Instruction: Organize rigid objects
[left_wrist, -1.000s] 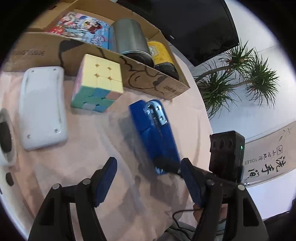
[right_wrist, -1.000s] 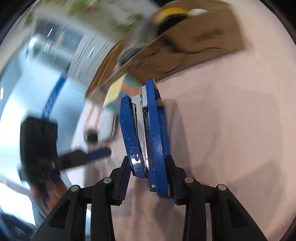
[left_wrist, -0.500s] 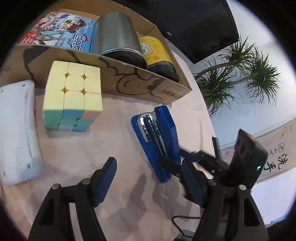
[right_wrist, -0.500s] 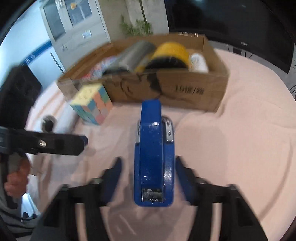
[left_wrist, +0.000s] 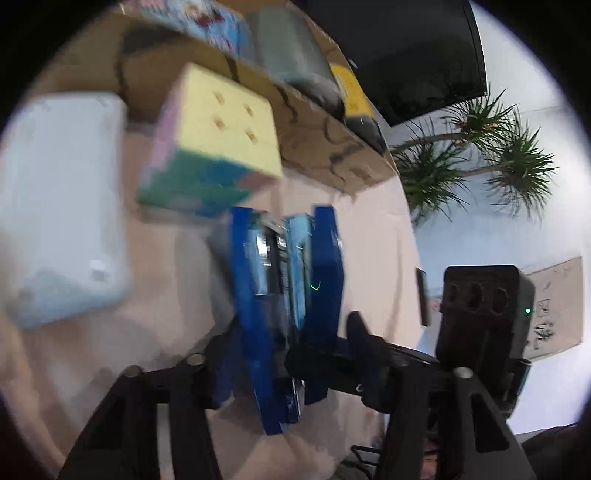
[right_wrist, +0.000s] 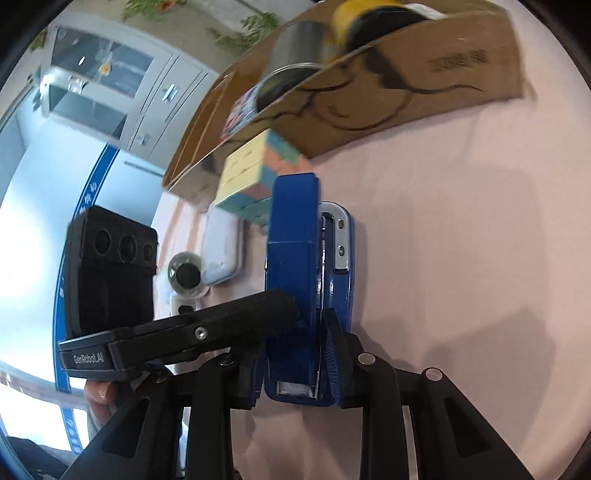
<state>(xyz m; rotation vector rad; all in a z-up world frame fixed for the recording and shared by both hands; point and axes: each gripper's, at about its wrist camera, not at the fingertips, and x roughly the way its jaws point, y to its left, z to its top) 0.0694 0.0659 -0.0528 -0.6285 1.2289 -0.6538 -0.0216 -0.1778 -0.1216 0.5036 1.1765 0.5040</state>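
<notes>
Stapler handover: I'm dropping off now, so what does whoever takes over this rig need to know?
Right gripper: fingers clamped on the blue stapler, jaws closing, held above the table.
Left gripper: jaws closing around the same stapler; one finger looks short of it.
Done: silver can and yellow can lie in the cardboard box.
Left: stapler, puzzle cube and white case are outside the box; cube and case are beside it.

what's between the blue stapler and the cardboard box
The pastel puzzle cube sits between the blue stapler and the cardboard box, clearest in the right wrist view.
</notes>
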